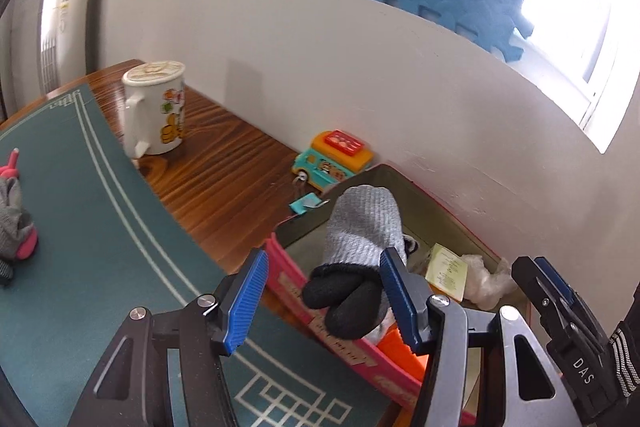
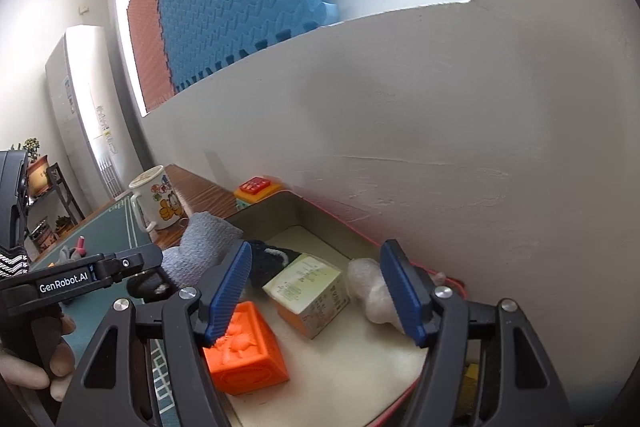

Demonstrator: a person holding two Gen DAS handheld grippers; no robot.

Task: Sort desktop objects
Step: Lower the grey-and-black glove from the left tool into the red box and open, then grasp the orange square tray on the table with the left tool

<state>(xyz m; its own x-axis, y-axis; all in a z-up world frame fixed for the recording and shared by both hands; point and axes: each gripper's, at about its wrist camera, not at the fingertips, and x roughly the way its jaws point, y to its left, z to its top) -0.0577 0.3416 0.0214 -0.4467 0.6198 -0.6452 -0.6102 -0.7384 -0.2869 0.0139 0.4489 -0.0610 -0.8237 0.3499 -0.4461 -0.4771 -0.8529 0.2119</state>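
Observation:
A grey knitted glove with black fingertips [image 1: 360, 227] hangs over the near rim of the pink-edged storage box [image 1: 286, 265]; it also shows in the right wrist view as the glove [image 2: 200, 247]. My left gripper [image 1: 322, 301] is open around its black end, with a gap at the left pad. My right gripper [image 2: 316, 295] is open over the inside of the box [image 2: 360, 231], with nothing between its pads. In the box lie an orange cube [image 2: 244, 347], a pale green carton [image 2: 308, 287], crumpled white plastic [image 2: 372, 291] and a dark item [image 2: 268, 259].
A cartoon mug [image 1: 156, 107] stands on the wooden desk near the green mat [image 1: 80, 207]. A toy bus [image 1: 332, 159] and a teal tag [image 1: 304, 205] lie by the wall behind the box. Another grey and pink glove [image 1: 16, 219] lies on the mat at far left.

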